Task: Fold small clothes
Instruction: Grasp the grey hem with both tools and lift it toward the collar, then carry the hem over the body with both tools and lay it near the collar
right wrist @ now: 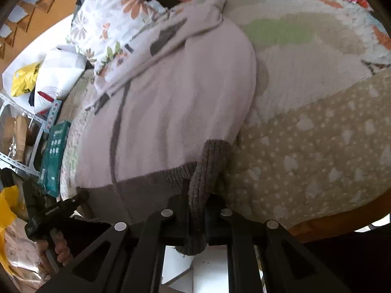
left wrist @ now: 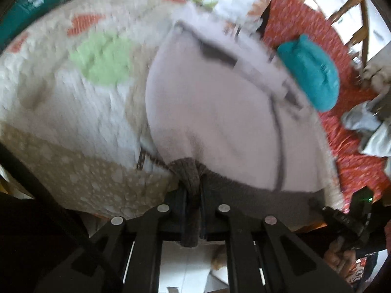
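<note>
A pale lilac knit sweater (left wrist: 220,112) with a grey-brown ribbed hem lies spread on a quilted bed cover (left wrist: 73,112). My left gripper (left wrist: 191,193) is shut on the hem's left corner (left wrist: 185,171), which is bunched between the fingers. My right gripper (right wrist: 198,195) is shut on the hem's right corner (right wrist: 210,161). The sweater also shows in the right wrist view (right wrist: 183,102). The other gripper shows at the edge of each view, at the lower right (left wrist: 352,217) and the lower left (right wrist: 48,214).
A folded teal garment (left wrist: 312,73) lies on a red patterned cloth (left wrist: 305,24) beyond the sweater. A floral pillow (right wrist: 110,24) lies at the head of the bed. A green box (right wrist: 52,156) sits at the bed's edge. A wooden chair (left wrist: 352,7) stands behind.
</note>
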`<state>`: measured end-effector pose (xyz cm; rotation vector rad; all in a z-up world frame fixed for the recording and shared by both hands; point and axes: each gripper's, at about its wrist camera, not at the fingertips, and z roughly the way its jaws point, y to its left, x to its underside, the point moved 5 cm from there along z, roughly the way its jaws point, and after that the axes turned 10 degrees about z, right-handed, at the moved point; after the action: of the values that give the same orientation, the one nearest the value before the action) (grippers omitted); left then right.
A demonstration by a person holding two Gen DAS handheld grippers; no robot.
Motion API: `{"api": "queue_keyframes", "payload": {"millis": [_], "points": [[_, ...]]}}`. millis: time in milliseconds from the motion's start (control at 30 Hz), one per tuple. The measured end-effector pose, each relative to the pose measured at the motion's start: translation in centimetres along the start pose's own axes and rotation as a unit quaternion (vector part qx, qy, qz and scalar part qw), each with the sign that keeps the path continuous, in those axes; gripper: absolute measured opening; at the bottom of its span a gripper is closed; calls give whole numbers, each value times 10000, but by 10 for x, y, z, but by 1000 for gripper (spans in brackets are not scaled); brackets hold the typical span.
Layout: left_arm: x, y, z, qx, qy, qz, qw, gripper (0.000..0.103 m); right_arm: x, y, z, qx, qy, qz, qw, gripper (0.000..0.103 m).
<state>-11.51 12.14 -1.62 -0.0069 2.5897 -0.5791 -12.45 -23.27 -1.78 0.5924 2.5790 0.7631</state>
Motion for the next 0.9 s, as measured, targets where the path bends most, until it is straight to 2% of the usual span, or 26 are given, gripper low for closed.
{"api": "queue_keyframes", "payload": {"millis": [100,200,400,500,633,767,900], "points": [[-22,-7,-25,169,-336,-3,9993,8,-9,19,-20,-279,-186,-104,9994,9],[-55,-10,-31,163,-511,14,9986,8,-29,47,-30,-551,-260,-263,9978,9],[-161,-1,-6,97,-885,-118,9960,8,-106,107,-26,-667,-642,-652,9936,9],[-212,10,20,86,-841,-229,9962,8,-156,126,-4,-556,-811,-666,9929,9],[-276,24,78,-196,-621,-222,9976,8,-215,128,43,-157,-839,-528,9950,9],[-312,37,127,-203,-487,-392,9978,8,-267,112,100,331,-776,-373,9957,9],[-331,55,153,-76,-541,-828,9951,9,-316,92,132,214,-941,-3,9953,10]]}}
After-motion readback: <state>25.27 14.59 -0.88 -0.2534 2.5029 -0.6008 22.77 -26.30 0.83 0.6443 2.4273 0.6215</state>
